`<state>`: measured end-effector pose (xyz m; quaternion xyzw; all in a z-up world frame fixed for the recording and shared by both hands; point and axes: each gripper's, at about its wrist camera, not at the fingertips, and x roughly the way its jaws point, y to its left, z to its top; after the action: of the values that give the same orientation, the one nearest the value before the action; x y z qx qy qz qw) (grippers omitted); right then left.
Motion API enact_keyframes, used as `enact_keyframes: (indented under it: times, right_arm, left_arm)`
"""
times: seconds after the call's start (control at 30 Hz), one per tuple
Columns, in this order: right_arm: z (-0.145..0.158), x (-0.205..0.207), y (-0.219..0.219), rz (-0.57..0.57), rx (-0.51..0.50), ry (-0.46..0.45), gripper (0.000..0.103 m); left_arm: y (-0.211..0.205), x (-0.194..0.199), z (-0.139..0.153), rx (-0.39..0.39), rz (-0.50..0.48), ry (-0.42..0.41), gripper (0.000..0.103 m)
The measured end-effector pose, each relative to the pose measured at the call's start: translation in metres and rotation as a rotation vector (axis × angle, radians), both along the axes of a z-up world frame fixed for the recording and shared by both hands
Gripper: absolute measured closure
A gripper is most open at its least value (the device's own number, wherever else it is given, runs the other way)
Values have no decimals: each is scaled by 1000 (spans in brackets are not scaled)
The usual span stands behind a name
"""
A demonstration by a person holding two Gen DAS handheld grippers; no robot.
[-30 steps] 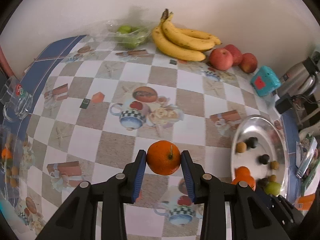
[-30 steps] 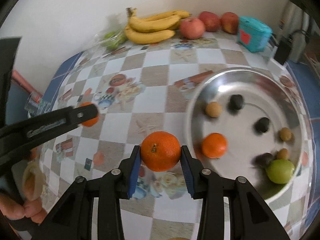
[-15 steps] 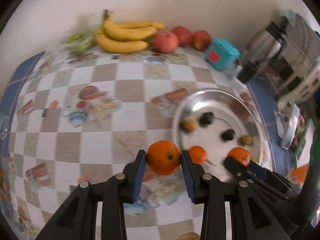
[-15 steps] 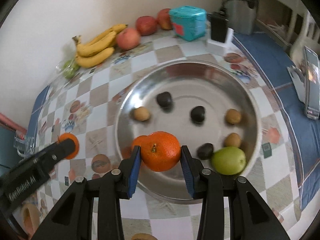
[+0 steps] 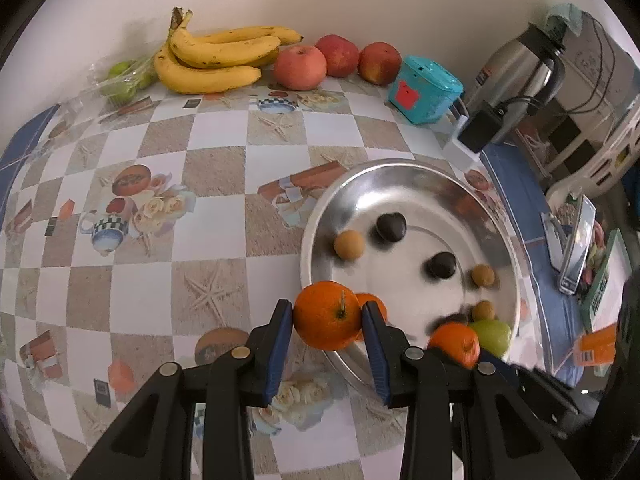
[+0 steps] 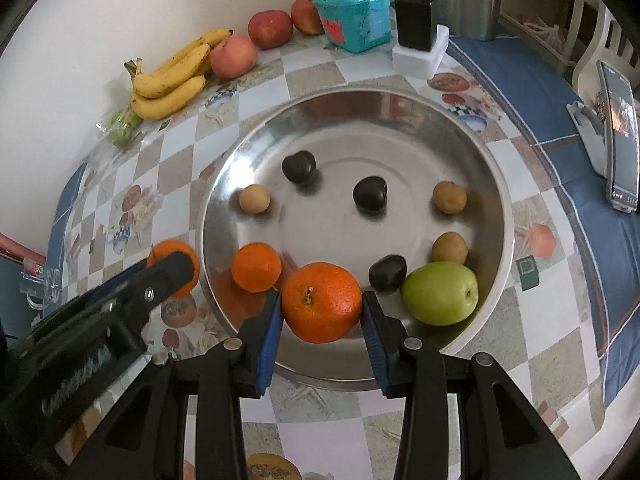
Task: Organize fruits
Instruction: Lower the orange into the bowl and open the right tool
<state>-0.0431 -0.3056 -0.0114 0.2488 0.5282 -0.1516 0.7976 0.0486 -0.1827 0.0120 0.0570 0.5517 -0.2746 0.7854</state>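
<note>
My left gripper [image 5: 327, 320] is shut on an orange [image 5: 326, 315] and holds it over the left rim of the steel bowl [image 5: 404, 172]. My right gripper [image 6: 322, 308] is shut on a larger orange [image 6: 322, 302], held over the bowl's [image 6: 360, 100] near side. In the bowl lie a small orange [image 6: 256, 267], a green apple [image 6: 440, 293], several dark fruits and several tan round fruits. In the right wrist view the left gripper's orange [image 6: 164, 250] shows just outside the bowl's left rim.
Bananas [image 5: 216, 56], three red apples [image 5: 300, 67] and bagged green fruit [image 5: 122, 80] line the back wall. A teal box [image 5: 424, 90], charger [image 5: 476, 132] and steel kettle [image 5: 516, 60] stand at the back right. A phone [image 6: 620, 136] leans at the right.
Both grippers carried their oranges right, from the open table toward the bowl. The right one now sits low over the bowl's near side; the left one has reached the left rim.
</note>
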Motion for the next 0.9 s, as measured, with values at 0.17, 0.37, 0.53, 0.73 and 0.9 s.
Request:
enact_keyframes:
  times: [0.17, 0.37, 0.53, 0.73, 0.9]
  right_arm:
    - [-7, -1, 0, -3, 17, 30, 62]
    - [-13, 0, 1, 4, 24, 51, 61]
    - [-15, 1, 1, 11, 23, 64, 61]
    - [-13, 2, 0, 9, 22, 61, 61]
    - [-11, 0, 1, 10, 16, 53, 61]
  left_arm:
    - [0, 4, -5, -27, 4, 6, 65]
    - [-8, -1, -6, -28, -23, -2, 65]
    - [-10, -2, -6, -26, -31, -4, 63]
    - [-7, -3, -2, -35, -27, -7, 53]
    - [-2, -3, 2, -29, -12, -16, 53]
